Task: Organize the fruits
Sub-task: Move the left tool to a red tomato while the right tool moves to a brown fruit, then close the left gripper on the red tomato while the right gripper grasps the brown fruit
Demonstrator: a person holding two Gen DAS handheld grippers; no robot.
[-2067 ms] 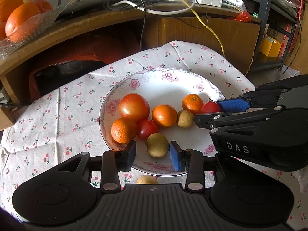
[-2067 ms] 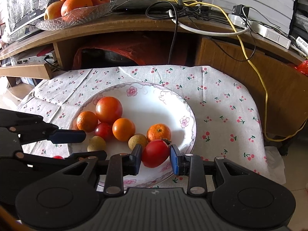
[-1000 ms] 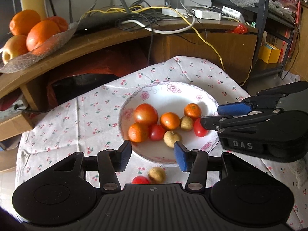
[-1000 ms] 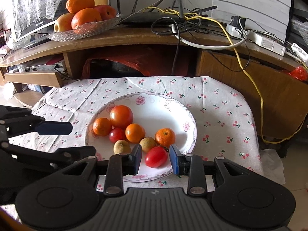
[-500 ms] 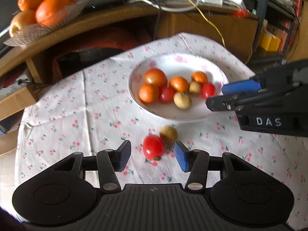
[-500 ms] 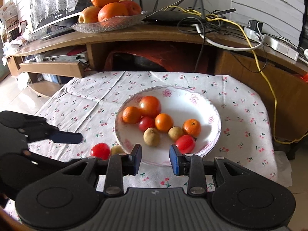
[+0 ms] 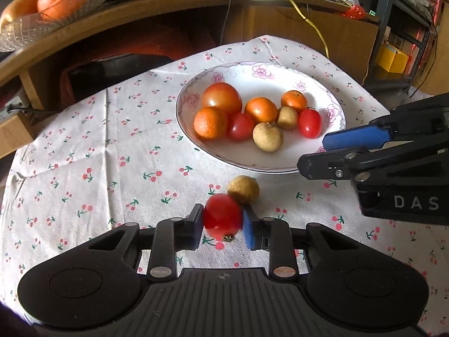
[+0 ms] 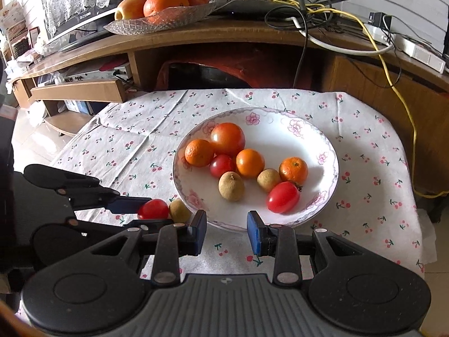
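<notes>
The left gripper [image 7: 223,224] is clenched on a small red tomato [image 7: 222,215], one pad pressing each side of it. The tomato is smooth, glossy and oval, and sits low over the tablecloth [image 7: 112,151]. A round, matte, tan longan [image 7: 243,190] lies on the cloth touching the far right side of the tomato, just near of the plate [image 7: 334,104].

The right gripper [image 8: 226,233] is released; its jaws stand apart with nothing between them, over the near rim of the plate. Its pads are blue, its body black plastic. In the left wrist view the side of the right gripper carries the white letters "DAS".

The plate is white glazed ceramic, round and shallow, with pink flowers printed along the rim. It holds eight fruits:
- one large orange-red tomato [image 8: 227,139], round, at the far left;
- two small red tomatoes, one round [image 8: 222,165] in the cluster, one oval [image 8: 283,197] at the near right;
- three oranges [image 8: 249,163] with dimpled peel;
- two tan longans [image 8: 231,186], rough-skinned.

The tablecloth is white woven fabric with a red cherry print and shows fold creases.

Beyond it stands a curved wooden shelf [image 8: 252,33]. On the shelf, far left, a cut-glass dish [image 8: 160,21] holds more oranges and an apple. Black, white and yellow cables [image 8: 322,14] lie tangled to its right.
</notes>
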